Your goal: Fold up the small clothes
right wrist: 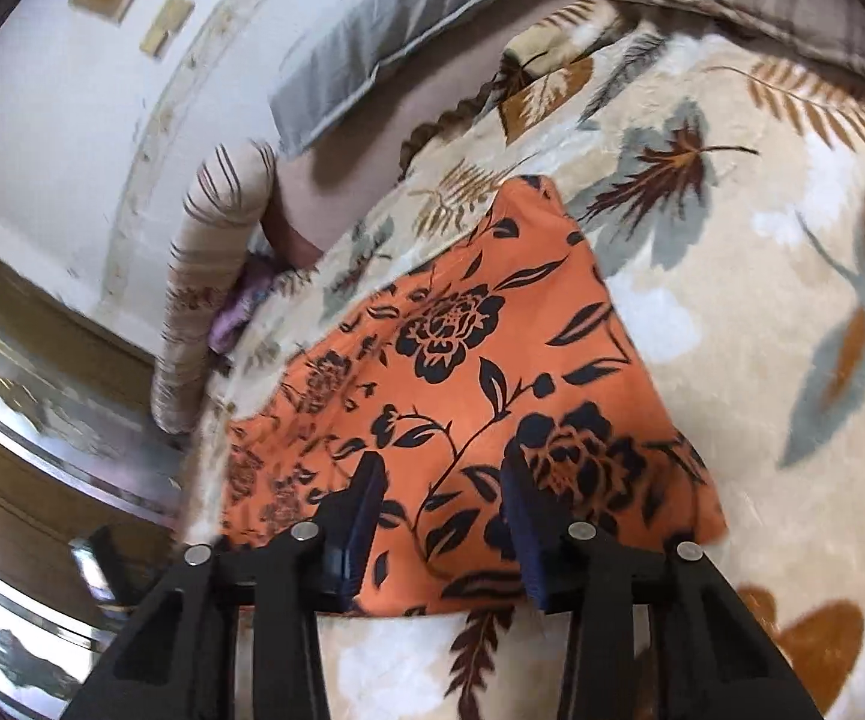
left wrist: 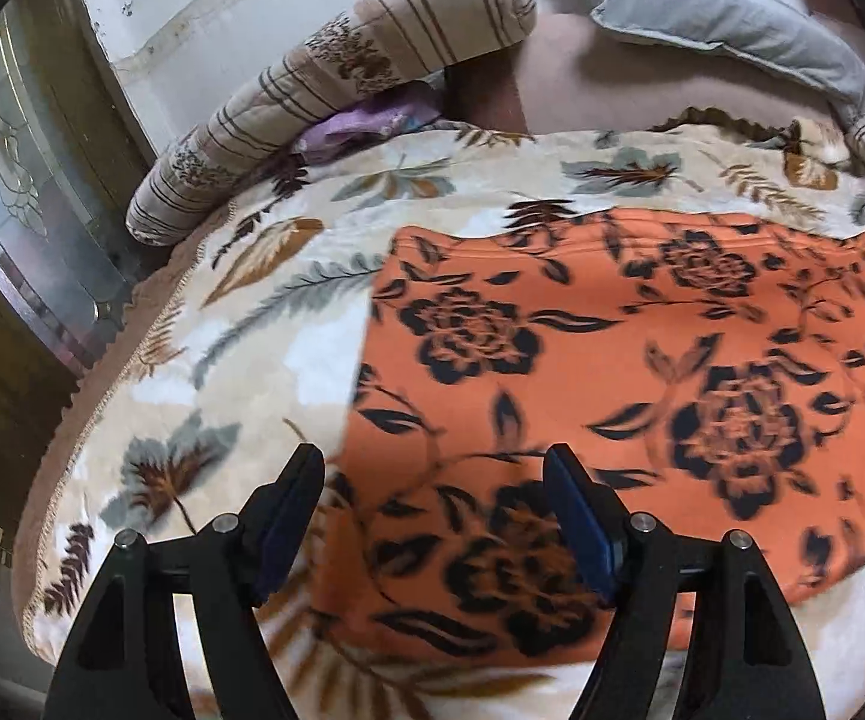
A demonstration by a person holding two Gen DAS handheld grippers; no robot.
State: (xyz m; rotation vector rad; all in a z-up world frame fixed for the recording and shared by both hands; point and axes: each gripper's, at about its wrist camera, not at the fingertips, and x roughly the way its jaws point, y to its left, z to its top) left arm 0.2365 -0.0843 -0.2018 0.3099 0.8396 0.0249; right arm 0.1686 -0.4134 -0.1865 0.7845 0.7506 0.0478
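Left gripper (left wrist: 432, 468) spread wide above orange floral garment (left wrist: 642, 420), gripping nothing. Right gripper (right wrist: 444, 474) partly parted over same garment's near edge, pads apparently clear of cloth. Garment lying flat on leaf-patterned blanket (left wrist: 240, 312), near striped bolster (left wrist: 336, 84).

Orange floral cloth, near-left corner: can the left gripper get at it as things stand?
Probably yes. The left gripper hangs open right over the orange floral cloth, which lies flat on the leaf-print blanket, and nothing lies across that corner.
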